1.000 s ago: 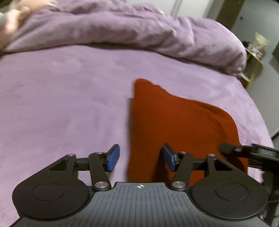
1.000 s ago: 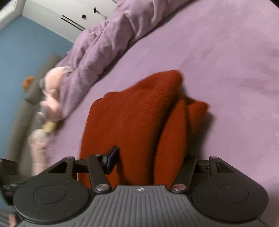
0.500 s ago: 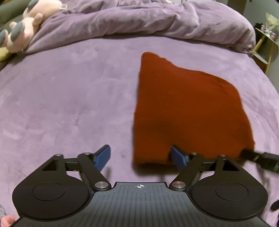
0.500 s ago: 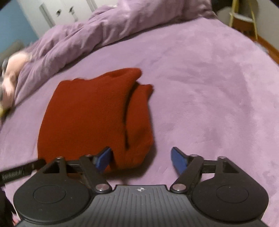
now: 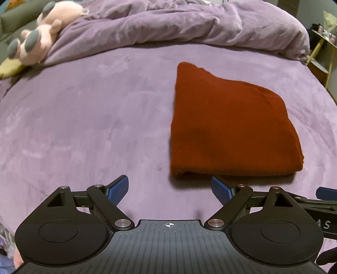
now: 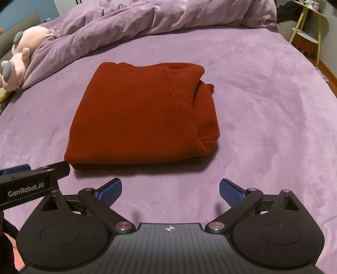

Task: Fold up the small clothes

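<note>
The folded red sweater [image 6: 143, 113] is lying flat at mid-frame on the purple bedspread [image 6: 263, 101]. Below it, the right gripper [image 6: 170, 192] is hanging wide, its jaws having just been opening, nothing between them. The left gripper [image 5: 169, 189] is likewise spreading empty. A pink plush toy [image 5: 40, 40] is resting at upper left, against the rumpled duvet [image 5: 189, 23].

sweater [image 6: 137, 113]: plain rust-red knit | bedspread [image 6: 263, 101]: solid purple | duvet [image 5: 189, 27]: paler lilac | plush toy [image 5: 42, 27]: pink, grey paws | gripper pads [image 6: 110, 190]: blue | wall [image 6: 21, 8]: blue
</note>
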`<state>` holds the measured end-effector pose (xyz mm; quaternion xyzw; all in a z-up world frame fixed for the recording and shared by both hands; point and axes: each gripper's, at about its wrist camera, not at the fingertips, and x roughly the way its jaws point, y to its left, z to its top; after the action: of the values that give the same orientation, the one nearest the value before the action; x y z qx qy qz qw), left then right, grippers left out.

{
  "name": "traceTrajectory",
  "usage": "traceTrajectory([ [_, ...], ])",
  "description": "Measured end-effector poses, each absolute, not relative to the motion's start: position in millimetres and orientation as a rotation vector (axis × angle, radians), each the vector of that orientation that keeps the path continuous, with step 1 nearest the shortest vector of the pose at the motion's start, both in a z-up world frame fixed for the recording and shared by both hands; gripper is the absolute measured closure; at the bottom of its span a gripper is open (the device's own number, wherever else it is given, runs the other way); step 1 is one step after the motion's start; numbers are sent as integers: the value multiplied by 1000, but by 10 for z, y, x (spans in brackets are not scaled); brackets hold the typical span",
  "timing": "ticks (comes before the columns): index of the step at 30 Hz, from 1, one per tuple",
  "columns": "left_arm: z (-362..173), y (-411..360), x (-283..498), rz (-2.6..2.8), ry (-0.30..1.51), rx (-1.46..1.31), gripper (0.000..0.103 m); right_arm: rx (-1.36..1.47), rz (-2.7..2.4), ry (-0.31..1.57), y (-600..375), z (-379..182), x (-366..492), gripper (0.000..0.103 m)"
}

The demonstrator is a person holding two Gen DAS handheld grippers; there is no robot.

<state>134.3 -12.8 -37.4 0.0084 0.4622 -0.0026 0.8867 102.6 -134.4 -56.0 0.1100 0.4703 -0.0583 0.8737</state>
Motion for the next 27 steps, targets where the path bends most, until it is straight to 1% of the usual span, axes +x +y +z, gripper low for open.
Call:
traceTrajectory([
  [4, -347, -129, 1308, -17, 967, 9, 12, 188, -148, 994, -1258, -555, 1031, 4],
  [27, -301, -132, 1213, 12, 956, 35, 11, 189, -203, 982, -1260, -456, 946, 4],
])
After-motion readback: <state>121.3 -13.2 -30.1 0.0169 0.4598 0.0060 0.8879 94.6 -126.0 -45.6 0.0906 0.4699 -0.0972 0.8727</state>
